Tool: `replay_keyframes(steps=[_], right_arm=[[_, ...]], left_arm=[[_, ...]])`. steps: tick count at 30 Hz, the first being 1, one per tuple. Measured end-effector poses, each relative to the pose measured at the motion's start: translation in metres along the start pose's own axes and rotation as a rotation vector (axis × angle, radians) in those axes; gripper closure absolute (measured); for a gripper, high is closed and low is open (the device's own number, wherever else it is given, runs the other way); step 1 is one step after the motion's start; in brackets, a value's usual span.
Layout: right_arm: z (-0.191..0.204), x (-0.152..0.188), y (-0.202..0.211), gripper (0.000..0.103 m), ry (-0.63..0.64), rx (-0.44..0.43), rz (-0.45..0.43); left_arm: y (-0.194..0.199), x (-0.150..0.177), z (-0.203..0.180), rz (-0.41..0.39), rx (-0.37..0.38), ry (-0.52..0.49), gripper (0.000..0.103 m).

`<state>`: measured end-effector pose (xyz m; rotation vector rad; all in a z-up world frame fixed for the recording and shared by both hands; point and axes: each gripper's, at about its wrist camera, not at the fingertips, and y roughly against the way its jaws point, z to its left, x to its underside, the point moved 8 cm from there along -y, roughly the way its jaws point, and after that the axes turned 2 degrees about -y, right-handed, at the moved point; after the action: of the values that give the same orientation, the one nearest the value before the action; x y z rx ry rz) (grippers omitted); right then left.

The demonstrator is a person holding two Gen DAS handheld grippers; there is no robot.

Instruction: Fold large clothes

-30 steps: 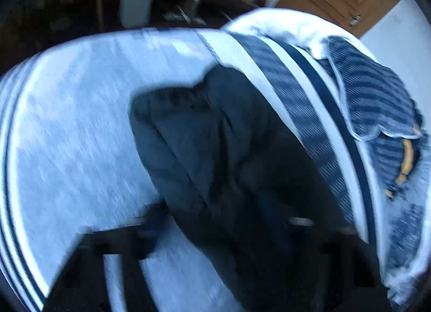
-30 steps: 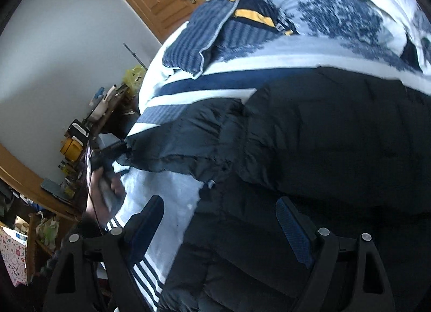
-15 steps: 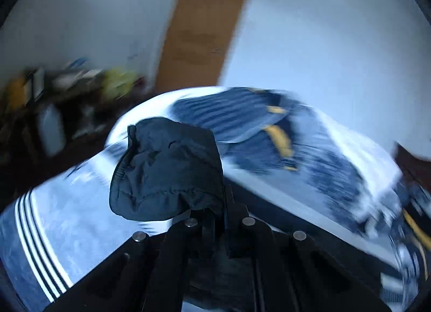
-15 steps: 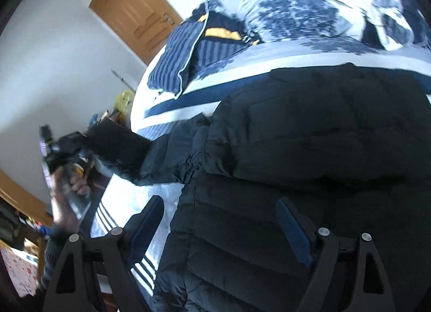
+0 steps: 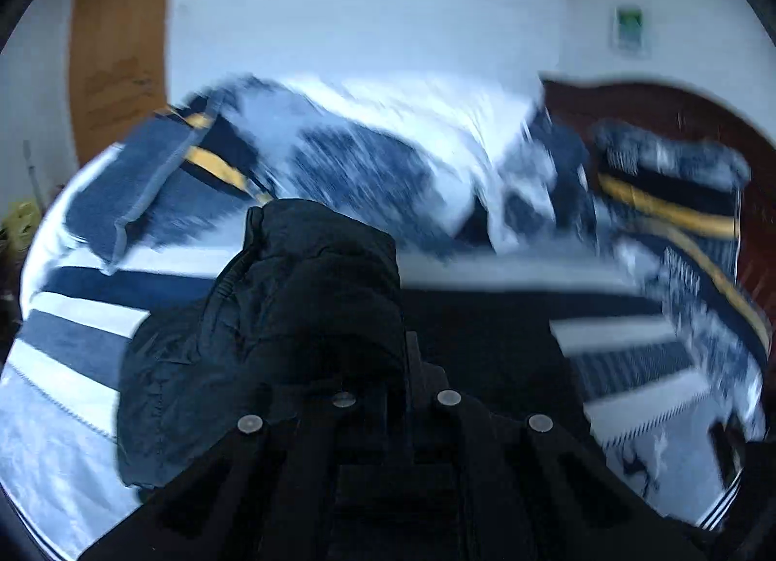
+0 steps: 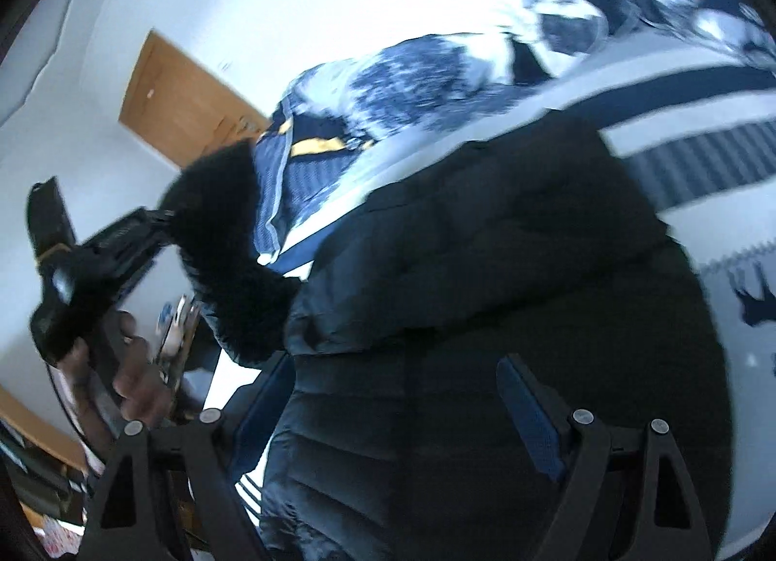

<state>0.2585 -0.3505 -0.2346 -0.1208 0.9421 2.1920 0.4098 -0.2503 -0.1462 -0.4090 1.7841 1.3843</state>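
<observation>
A: Which step is this?

B: Folding a sleeve (image 6: 228,246) inward, I'd judge. The left gripper (image 5: 393,357) is clamped on its cuff, lifted off the striped bed (image 5: 82,323).

A: And the right gripper (image 6: 397,396)?

B: Spread wide, holding nothing, with the black puffer jacket (image 6: 509,270) lying flat at its twelve o'clock.

A: Next?

B: Probably carry the cuff toward three o'clock, across the jacket's body.

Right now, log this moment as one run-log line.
left gripper: shut on jacket sleeve, lifted | right gripper: open above jacket body | jacket on bed | fold unfinished
</observation>
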Motion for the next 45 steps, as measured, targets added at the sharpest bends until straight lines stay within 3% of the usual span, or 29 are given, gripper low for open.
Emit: replay_keyframes(steps=[3, 5, 6, 7, 10, 12, 14, 16, 18, 20, 23, 26, 28, 33, 35, 36, 37, 38, 39, 42, 45], right_arm=[[-0.033, 0.000, 0.006, 0.015, -0.057, 0.003, -0.013], [-0.047, 0.000, 0.009, 0.015, -0.086, 0.001, -0.020], [-0.054, 0.000, 0.009, 0.015, -0.101, 0.000, -0.021], [-0.057, 0.001, 0.009, 0.015, -0.108, -0.002, -0.020], [-0.065, 0.002, 0.010, 0.015, -0.120, 0.001, -0.015], [-0.064, 0.003, 0.012, 0.015, -0.117, 0.004, -0.011], [-0.063, 0.005, 0.012, 0.015, -0.117, 0.010, -0.006], [-0.060, 0.009, 0.011, 0.015, -0.116, 0.010, 0.002], [-0.049, 0.014, 0.007, 0.015, -0.098, 0.008, 0.022], [-0.038, 0.022, -0.002, 0.015, -0.072, 0.016, 0.049], [-0.014, 0.031, -0.027, 0.016, 0.015, 0.039, 0.102], [0.012, 0.034, -0.058, 0.016, 0.124, 0.090, 0.141], [0.028, 0.028, -0.075, 0.016, 0.209, 0.136, 0.130], [0.033, 0.007, -0.141, 0.016, 0.299, 0.269, 0.144], [0.032, -0.002, -0.154, 0.028, 0.307, 0.271, 0.131], [0.028, -0.009, -0.155, 0.057, 0.296, 0.289, 0.116], [0.023, -0.021, -0.152, 0.071, 0.251, 0.285, 0.097], [0.018, -0.033, -0.142, 0.073, 0.195, 0.250, 0.060], [0.013, -0.048, -0.129, 0.083, 0.146, 0.222, 0.015], [-0.003, -0.087, -0.089, 0.089, 0.055, 0.157, -0.102], [-0.028, -0.105, -0.093, 0.091, 0.039, 0.184, -0.093]], left_arm=[[-0.043, 0.031, -0.035, 0.124, 0.019, -0.026, 0.098], [-0.067, 0.052, -0.053, 0.222, 0.071, -0.038, 0.094], [-0.075, 0.062, -0.061, 0.281, 0.110, -0.035, 0.083], [-0.075, 0.070, -0.067, 0.327, 0.161, -0.010, 0.065], [-0.049, 0.066, -0.067, 0.282, 0.258, 0.071, 0.036], [-0.021, 0.050, -0.058, 0.228, 0.288, 0.107, 0.026], [0.008, 0.034, -0.038, 0.165, 0.307, 0.150, 0.024], [0.031, 0.023, -0.004, 0.119, 0.269, 0.199, 0.022], [0.048, 0.021, 0.034, 0.088, 0.232, 0.256, 0.022], [0.057, 0.030, 0.081, 0.081, 0.145, 0.302, 0.021], [0.054, 0.066, 0.150, 0.152, -0.041, 0.386, 0.021], [0.034, 0.105, 0.208, 0.255, -0.165, 0.486, 0.022], [0.020, 0.128, 0.236, 0.288, -0.192, 0.576, 0.023], [-0.020, 0.148, 0.249, 0.311, -0.105, 0.727, 0.023], [-0.037, 0.151, 0.245, 0.325, -0.081, 0.760, 0.037], [-0.044, 0.153, 0.245, 0.337, -0.081, 0.769, 0.050], [-0.048, 0.154, 0.245, 0.346, -0.089, 0.769, 0.062], [-0.049, 0.153, 0.245, 0.346, -0.097, 0.767, 0.067], [-0.053, 0.150, 0.245, 0.339, -0.108, 0.756, 0.073], [-0.059, 0.141, 0.242, 0.318, -0.137, 0.712, 0.073], [-0.072, 0.138, 0.228, 0.346, -0.115, 0.673, 0.073]])
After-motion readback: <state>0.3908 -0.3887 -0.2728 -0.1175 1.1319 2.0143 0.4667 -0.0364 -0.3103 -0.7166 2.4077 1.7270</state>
